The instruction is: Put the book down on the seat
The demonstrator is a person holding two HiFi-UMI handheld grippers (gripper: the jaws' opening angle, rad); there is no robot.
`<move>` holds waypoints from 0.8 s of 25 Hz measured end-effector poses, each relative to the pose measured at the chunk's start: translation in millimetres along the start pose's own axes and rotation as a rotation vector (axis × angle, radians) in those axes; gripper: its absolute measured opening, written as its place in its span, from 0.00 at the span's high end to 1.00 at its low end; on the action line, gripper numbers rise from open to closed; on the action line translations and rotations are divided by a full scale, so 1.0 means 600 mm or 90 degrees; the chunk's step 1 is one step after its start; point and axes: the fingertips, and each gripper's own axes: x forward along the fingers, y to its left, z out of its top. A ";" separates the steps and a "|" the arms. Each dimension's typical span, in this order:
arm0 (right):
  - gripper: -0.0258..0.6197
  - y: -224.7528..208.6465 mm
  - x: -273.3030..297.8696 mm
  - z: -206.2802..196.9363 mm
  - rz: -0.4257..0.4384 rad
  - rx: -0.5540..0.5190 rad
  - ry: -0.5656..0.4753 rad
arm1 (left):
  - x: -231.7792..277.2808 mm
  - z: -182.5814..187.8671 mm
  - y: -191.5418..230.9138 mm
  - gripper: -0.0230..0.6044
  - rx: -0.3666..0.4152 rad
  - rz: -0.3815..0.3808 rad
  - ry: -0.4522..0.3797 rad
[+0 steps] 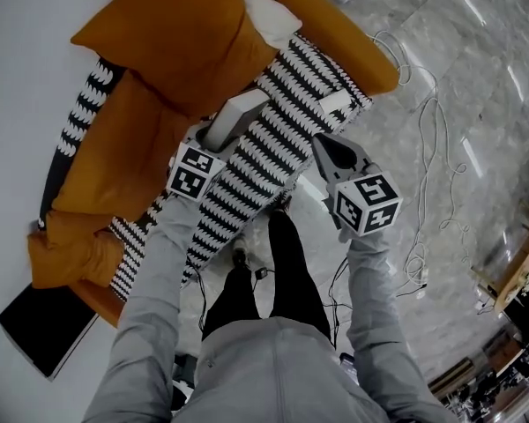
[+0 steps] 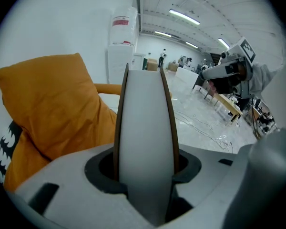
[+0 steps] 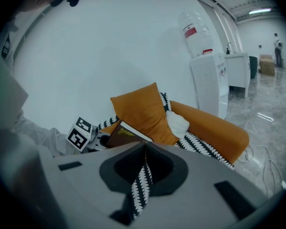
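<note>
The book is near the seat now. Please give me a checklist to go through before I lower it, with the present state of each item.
1. Book gripped by the left gripper: ok, its fingers press on both covers.
2. Right gripper free: ok, its fingers are together with nothing between them.
3. Landing place: ok, the striped blanket is bare beside the book.
4. Orange cushion out of the way: cannot tell, it lies close behind the book.
5. Book already touching the blanket: cannot tell from these views.
</note>
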 end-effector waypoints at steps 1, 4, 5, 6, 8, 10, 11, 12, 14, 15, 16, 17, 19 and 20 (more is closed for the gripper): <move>0.91 -0.005 0.007 -0.004 0.002 0.004 0.003 | 0.011 -0.006 0.005 0.61 -0.004 0.002 0.006; 0.91 -0.018 0.023 -0.020 0.006 0.013 0.010 | 0.044 -0.030 0.016 0.61 -0.017 0.008 0.024; 0.91 -0.022 0.028 -0.023 0.007 0.016 0.013 | 0.054 -0.039 0.019 0.60 -0.022 0.010 0.033; 0.91 -0.025 0.033 -0.027 0.010 0.019 0.016 | 0.063 -0.046 0.022 0.61 -0.025 0.012 0.040; 0.91 -0.031 0.043 -0.037 0.018 0.019 0.028 | 0.083 -0.057 0.027 0.61 -0.031 0.019 0.053; 0.91 -0.039 0.054 -0.051 0.025 0.014 0.041 | 0.105 -0.068 0.033 0.60 -0.031 0.033 0.069; 0.91 -0.043 0.059 -0.058 0.027 0.014 0.046 | 0.117 -0.073 0.037 0.60 -0.029 0.042 0.079; 0.91 -0.047 0.063 -0.063 0.028 0.015 0.050 | 0.128 -0.078 0.041 0.60 -0.025 0.052 0.089; 0.91 -0.050 0.070 -0.069 0.031 0.021 0.054 | 0.148 -0.088 0.053 0.60 -0.014 0.072 0.110; 0.91 -0.050 0.073 -0.071 0.033 0.024 0.056 | 0.157 -0.092 0.060 0.60 -0.008 0.080 0.120; 0.91 -0.050 0.077 -0.073 0.035 0.026 0.058 | 0.165 -0.096 0.065 0.60 -0.001 0.086 0.128; 0.91 -0.051 0.081 -0.077 0.036 0.028 0.061 | 0.175 -0.099 0.069 0.60 0.005 0.090 0.135; 0.91 -0.056 0.087 -0.085 0.038 0.032 0.067 | 0.193 -0.105 0.073 0.60 0.011 0.091 0.143; 0.91 -0.058 0.088 -0.089 0.039 0.033 0.070 | 0.200 -0.108 0.074 0.60 0.013 0.092 0.147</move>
